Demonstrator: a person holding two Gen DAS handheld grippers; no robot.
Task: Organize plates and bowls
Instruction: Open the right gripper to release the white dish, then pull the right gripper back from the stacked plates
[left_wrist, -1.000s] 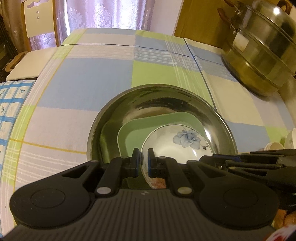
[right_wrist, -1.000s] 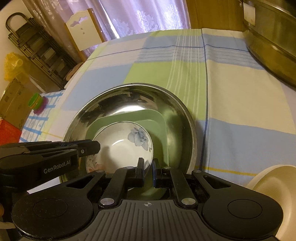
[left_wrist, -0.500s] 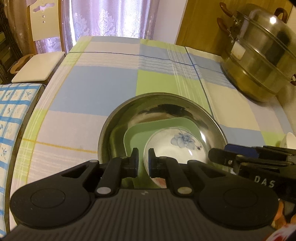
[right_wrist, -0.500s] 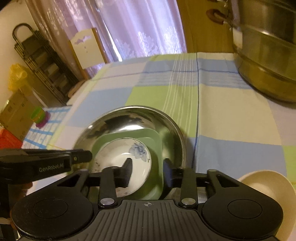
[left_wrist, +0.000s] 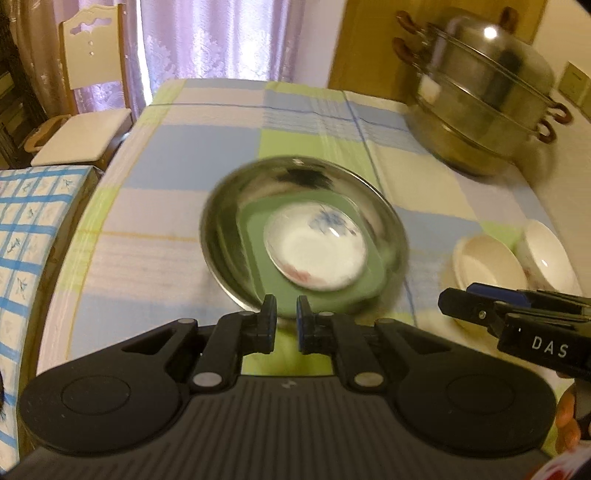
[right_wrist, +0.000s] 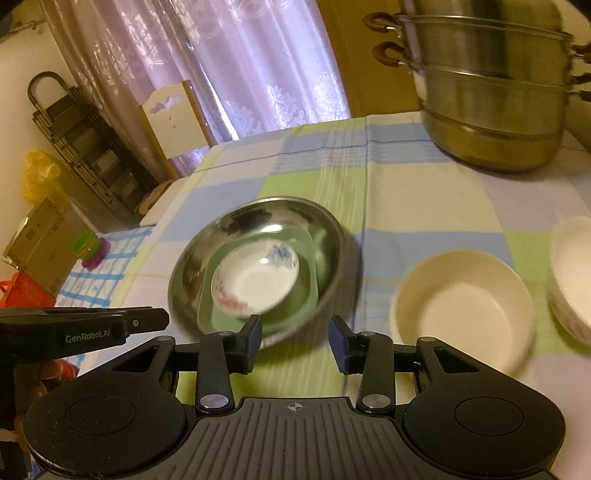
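Cream bowl (right_wrist: 461, 295) on checked tablecloth (right_wrist: 406, 192), right of steel basin (right_wrist: 325, 236) nesting green plate (right_wrist: 295, 295) and floral bowl (right_wrist: 255, 280); nearer right gripper (right_wrist: 295, 339), jaws parted, empty. Left gripper (left_wrist: 286, 325) shut, empty.

Steel basin (left_wrist: 221, 236) and floral bowl (left_wrist: 317, 254) motion-blurred; patterned bowl (right_wrist: 572, 273) cut off at right edge.

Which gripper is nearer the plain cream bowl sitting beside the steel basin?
Right. The right gripper hangs just short of the cream bowl, slightly to its left; the left gripper sits farther over, before the steel basin.
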